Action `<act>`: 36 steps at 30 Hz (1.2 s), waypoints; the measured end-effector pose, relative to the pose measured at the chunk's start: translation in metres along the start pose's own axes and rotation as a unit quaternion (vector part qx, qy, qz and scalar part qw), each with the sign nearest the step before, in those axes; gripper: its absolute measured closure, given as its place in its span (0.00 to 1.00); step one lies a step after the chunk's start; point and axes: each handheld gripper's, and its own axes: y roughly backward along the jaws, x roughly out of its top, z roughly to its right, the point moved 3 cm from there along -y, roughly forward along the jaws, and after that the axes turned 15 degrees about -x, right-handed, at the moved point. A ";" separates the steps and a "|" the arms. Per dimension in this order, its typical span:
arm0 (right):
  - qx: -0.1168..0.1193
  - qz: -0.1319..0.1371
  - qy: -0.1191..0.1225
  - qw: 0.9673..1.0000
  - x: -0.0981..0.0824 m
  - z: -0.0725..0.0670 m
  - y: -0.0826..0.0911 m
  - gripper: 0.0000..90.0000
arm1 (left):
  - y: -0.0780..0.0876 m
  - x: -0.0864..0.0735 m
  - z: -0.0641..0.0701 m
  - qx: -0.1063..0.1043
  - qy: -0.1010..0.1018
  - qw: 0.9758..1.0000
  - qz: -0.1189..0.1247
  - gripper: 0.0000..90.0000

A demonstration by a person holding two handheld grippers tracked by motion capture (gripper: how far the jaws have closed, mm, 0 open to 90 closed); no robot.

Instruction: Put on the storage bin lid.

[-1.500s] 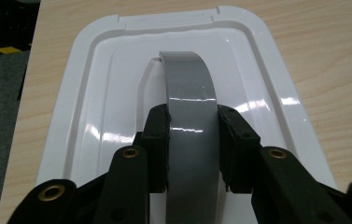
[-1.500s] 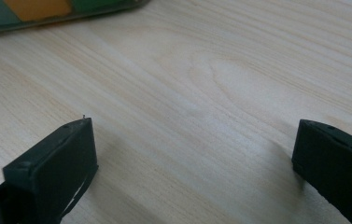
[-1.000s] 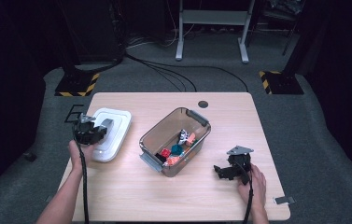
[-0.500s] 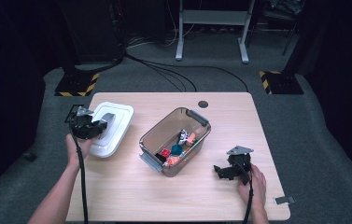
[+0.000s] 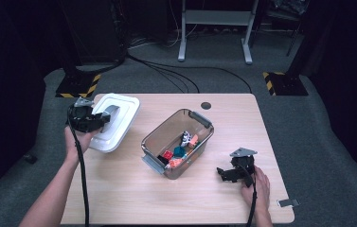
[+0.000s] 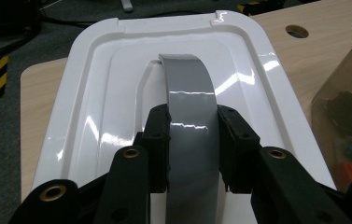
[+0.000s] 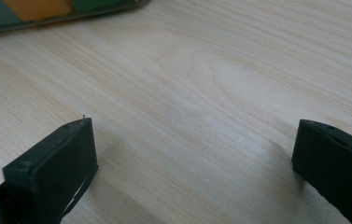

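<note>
Pale wood tabletop (image 5: 119,189) carries a clear bin (image 5: 178,142), and left of that bin the left gripper (image 6: 192,142) clamps the grey handle (image 6: 187,98) of the white lid (image 5: 117,123), a light, stiff, glossy piece best held there, while the right gripper (image 5: 224,174) right of the bin rests wide open and empty.

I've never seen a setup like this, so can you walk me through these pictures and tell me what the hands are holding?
A person sits at a wooden table, holding a hand-held claw tool in each hand. One picture looks down from above; the other two come from cameras riding on each tool. The left claw is shut on the grey handle of a white lid, tilted with one edge raised. The right claw rests open and holds nothing. Between them stands a clear bin holding small colourful toys.
</note>
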 end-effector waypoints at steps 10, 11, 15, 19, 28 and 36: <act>0.001 -0.001 -0.002 1.000 0.000 0.000 0.000 0.00 | 0.004 0.019 0.017 -0.008 -0.007 1.000 0.010 0.75; 0.001 -0.001 -0.001 1.000 0.000 0.000 0.000 0.00 | 0.005 0.021 0.018 -0.008 -0.009 1.000 0.010 0.75; 0.001 -0.001 -0.002 1.000 0.000 0.000 0.000 0.00 | 0.004 0.028 0.025 -0.009 -0.017 1.000 0.010 0.75; 0.000 -0.001 -0.002 1.000 0.000 0.000 0.000 0.00 | 0.002 0.033 0.033 -0.019 -0.019 1.000 0.012 0.75; 0.001 -0.004 -0.004 1.000 0.000 -0.001 0.000 0.00 | -0.005 0.040 0.052 -0.041 -0.026 0.999 0.007 0.75; 0.001 -0.003 -0.004 1.000 0.000 0.000 0.000 0.00 | -0.009 0.045 0.069 -0.058 -0.034 0.998 0.002 0.75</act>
